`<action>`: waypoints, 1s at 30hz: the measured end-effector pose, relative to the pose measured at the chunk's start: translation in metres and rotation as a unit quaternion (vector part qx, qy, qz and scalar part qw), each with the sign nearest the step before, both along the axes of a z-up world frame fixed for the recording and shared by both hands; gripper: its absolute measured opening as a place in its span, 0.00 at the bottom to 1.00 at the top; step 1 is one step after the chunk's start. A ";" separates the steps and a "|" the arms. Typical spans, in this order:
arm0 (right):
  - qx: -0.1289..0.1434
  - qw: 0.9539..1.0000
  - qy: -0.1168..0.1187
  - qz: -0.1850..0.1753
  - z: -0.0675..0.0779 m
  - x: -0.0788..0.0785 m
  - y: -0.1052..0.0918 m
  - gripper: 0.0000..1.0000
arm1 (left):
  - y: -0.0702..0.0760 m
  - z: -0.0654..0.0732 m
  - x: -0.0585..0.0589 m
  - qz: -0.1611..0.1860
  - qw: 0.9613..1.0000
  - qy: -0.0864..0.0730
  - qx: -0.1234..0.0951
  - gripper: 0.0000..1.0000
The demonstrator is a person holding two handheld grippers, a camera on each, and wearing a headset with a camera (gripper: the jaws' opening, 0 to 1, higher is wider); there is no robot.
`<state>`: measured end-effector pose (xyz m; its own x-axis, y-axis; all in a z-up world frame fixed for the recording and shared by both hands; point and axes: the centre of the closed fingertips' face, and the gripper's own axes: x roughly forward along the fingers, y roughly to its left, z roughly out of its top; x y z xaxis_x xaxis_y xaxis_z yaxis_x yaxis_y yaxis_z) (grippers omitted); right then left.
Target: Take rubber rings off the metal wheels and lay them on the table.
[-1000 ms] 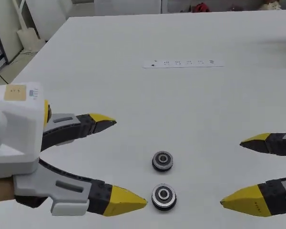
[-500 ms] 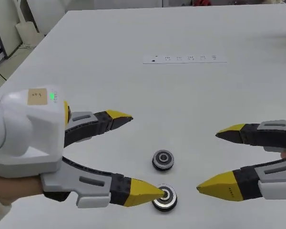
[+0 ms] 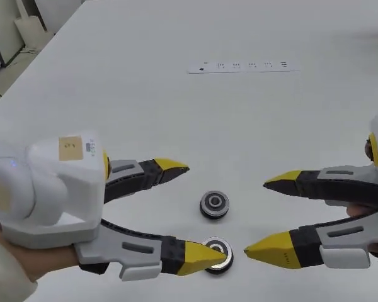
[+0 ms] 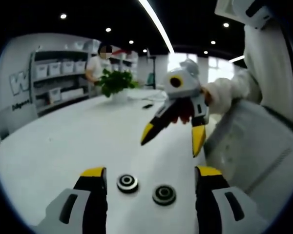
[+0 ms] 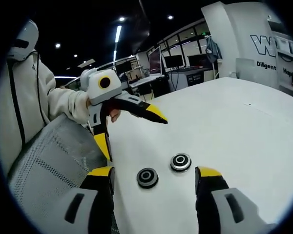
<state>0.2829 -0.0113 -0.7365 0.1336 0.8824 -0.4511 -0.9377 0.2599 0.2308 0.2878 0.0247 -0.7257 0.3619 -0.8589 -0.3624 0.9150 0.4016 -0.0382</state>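
The big white desk (image 3: pixel 176 107) holds everything. The left tool (image 3: pixel 205 211) comes in from the left. Its jaws are wide apart and hold nothing. The right tool (image 3: pixel 254 218) comes in from the right. It is wide open too, with nothing in it. The two tools point at each other. Far off on the desk lies a thin white strip (image 3: pixel 242 66) with small dark marks.

The far wheel (image 3: pixel 214 204) lies flat in the gap between the left tool's jaws, and nothing touches it. The near wheel (image 3: pixel 222 264) is just beside it, partly hidden by the yellow tip of the left tool's near jaw. I cannot tell if they touch. Each wheel has a dark ring (image 3: pixel 203 206) around it.
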 end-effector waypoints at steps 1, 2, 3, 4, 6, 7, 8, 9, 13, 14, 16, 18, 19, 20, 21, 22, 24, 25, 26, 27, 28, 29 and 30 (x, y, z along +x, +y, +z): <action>0.002 1.000 -0.004 0.002 -0.001 0.000 0.001 0.63 | 0.000 -0.001 0.000 0.000 1.000 0.000 -0.001 0.73; 0.004 1.000 -0.007 0.004 -0.002 0.000 0.003 0.62 | 0.000 -0.003 -0.001 0.000 1.000 0.001 -0.002 0.71; 0.004 1.000 -0.008 0.005 -0.002 -0.001 0.003 0.60 | 0.000 -0.004 -0.001 -0.001 1.000 0.001 -0.002 0.69; 0.007 1.000 -0.010 0.012 -0.004 -0.002 0.005 0.59 | -0.001 -0.006 -0.002 -0.002 1.000 -0.001 -0.002 0.67; 0.007 1.000 -0.009 0.019 -0.008 -0.004 0.007 0.56 | -0.001 -0.007 -0.002 -0.003 1.000 -0.004 -0.003 0.63; 0.005 1.000 -0.008 0.022 -0.012 -0.005 0.008 0.56 | -0.003 -0.009 -0.003 -0.006 1.000 -0.002 -0.004 0.61; 0.003 1.000 -0.008 0.024 -0.014 -0.006 0.009 0.54 | -0.003 -0.010 -0.004 -0.007 1.000 0.000 -0.005 0.60; -0.002 0.999 -0.008 0.031 -0.018 -0.008 0.010 0.54 | -0.006 -0.012 -0.005 -0.010 1.000 0.002 -0.005 0.59; -0.017 0.999 -0.012 0.049 -0.029 -0.014 0.013 0.48 | -0.011 -0.019 -0.009 -0.017 1.000 0.003 -0.001 0.52; -0.019 0.998 -0.011 0.051 -0.032 -0.015 0.014 0.46 | -0.012 -0.020 -0.010 -0.018 1.000 0.004 -0.003 0.50; -0.026 0.998 -0.010 0.057 -0.038 -0.017 0.015 0.44 | -0.014 -0.023 -0.013 -0.023 1.000 0.010 -0.006 0.49; -0.031 0.998 -0.012 0.061 -0.042 -0.018 0.015 0.42 | -0.017 -0.028 -0.015 -0.027 1.000 0.012 -0.003 0.46; -0.032 0.998 -0.013 0.060 -0.043 -0.017 0.015 0.41 | -0.017 -0.029 -0.015 -0.028 1.000 0.012 -0.002 0.46; -0.032 0.998 -0.014 0.059 -0.043 -0.017 0.015 0.40 | -0.018 -0.032 -0.017 -0.031 0.999 0.013 0.002 0.45; -0.032 0.998 -0.016 0.058 -0.044 -0.016 0.015 0.39 | -0.018 -0.034 -0.018 -0.034 0.999 0.014 0.004 0.43; -0.032 0.998 -0.017 0.057 -0.044 -0.015 0.014 0.37 | -0.019 -0.037 -0.019 -0.036 0.999 0.017 0.005 0.42; -0.036 0.997 -0.021 0.057 -0.047 -0.013 0.013 0.36 | -0.021 -0.040 -0.021 -0.040 0.999 0.020 0.008 0.38; -0.037 0.997 -0.022 0.057 -0.048 -0.013 0.013 0.35 | -0.021 -0.042 -0.021 -0.041 0.999 0.020 0.011 0.38; -0.038 0.997 -0.023 0.057 -0.050 -0.012 0.013 0.35 | -0.021 -0.044 -0.021 -0.042 0.999 0.019 0.014 0.37; -0.039 0.997 -0.024 0.057 -0.051 -0.012 0.013 0.34 | -0.020 -0.045 -0.020 -0.041 0.999 0.019 0.014 0.36; -0.040 0.997 -0.025 0.059 -0.052 -0.012 0.013 0.33 | -0.019 -0.046 -0.019 -0.038 0.999 0.023 0.014 0.36; -0.041 0.997 -0.026 0.062 -0.053 -0.013 0.014 0.32 | -0.019 -0.047 -0.019 -0.036 0.999 0.024 0.014 0.34; -0.043 0.997 -0.027 0.064 -0.054 -0.014 0.014 0.31 | -0.019 -0.048 -0.018 -0.034 0.999 0.025 0.014 0.33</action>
